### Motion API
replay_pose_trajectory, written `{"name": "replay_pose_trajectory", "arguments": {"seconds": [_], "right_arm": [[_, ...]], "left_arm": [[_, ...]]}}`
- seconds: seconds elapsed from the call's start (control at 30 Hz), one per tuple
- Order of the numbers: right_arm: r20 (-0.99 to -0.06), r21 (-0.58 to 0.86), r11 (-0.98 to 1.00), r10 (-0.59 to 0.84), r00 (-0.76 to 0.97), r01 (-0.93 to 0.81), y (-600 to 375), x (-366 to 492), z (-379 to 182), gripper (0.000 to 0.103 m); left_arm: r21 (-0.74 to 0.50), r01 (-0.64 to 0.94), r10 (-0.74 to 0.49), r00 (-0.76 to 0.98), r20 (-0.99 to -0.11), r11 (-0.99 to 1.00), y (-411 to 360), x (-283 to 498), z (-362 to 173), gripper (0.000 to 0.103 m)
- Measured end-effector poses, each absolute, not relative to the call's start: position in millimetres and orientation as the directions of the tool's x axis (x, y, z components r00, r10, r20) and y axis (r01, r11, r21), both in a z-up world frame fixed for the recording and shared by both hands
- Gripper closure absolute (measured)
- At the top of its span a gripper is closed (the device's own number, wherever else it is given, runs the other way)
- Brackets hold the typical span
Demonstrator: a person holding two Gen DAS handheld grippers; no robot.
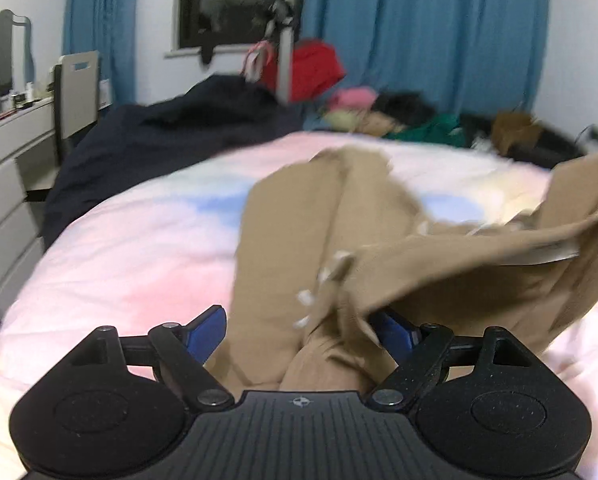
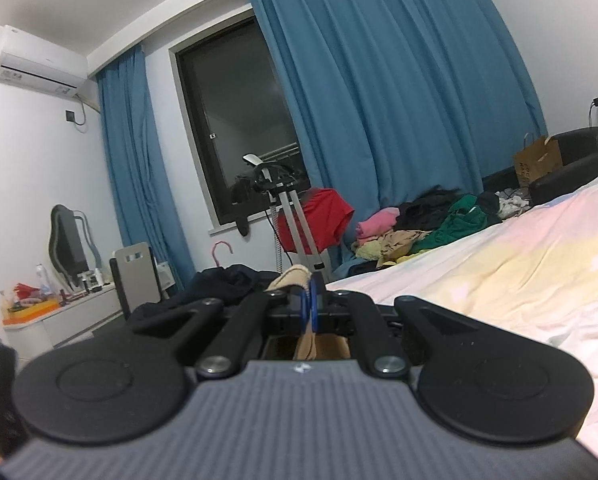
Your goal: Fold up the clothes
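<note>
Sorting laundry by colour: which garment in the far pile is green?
The green garment, right of the pink one, below the black clothes.

Bed (image 1: 119,248) carries tan trousers (image 1: 287,216) and dark blanket (image 1: 171,128)

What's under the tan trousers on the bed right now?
The tan cotton trousers lie on a pastel pink, blue and yellow quilt. The raised right flap shows quilt beneath its edge. Whatever sits under the flat legs is covered. The open left gripper straddles the fabric.
</note>
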State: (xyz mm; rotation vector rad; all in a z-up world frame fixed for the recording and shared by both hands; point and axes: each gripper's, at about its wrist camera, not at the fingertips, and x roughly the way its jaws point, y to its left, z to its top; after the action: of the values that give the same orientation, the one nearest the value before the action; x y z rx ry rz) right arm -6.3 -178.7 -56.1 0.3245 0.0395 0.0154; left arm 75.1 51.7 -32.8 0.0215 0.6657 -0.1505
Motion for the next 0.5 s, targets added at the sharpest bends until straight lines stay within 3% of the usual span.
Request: {"name": "replay_pose_trajectory", "arguments": {"seconds": [0.1, 0.3, 0.5], "right_arm": [[-0.043, 0.300, 0.954, 0.017, 0.999, -0.004, -178, -6, -57, 0.097], [-0.034, 0.230, 0.973, 0.029, 0.999, -0.021, -166, -8, -56, 0.097], [-0.140, 0.218, 0.975, -0.022, 0.990, 0.052, -164, -1, -67, 0.095]], "left_arm": [[-0.098, 0.106, -0.144, 0.783, -0.605, 0.989, 64, 72, -32, 0.020], [-0.152, 0.044, -0.114, 0.862, -0.494, 0.987, 81, 62, -16, 0.020], [-0.212, -0.011, -0.071, 0.924, -0.375, 0.977, 97, 51, 0, 0.020]]}}
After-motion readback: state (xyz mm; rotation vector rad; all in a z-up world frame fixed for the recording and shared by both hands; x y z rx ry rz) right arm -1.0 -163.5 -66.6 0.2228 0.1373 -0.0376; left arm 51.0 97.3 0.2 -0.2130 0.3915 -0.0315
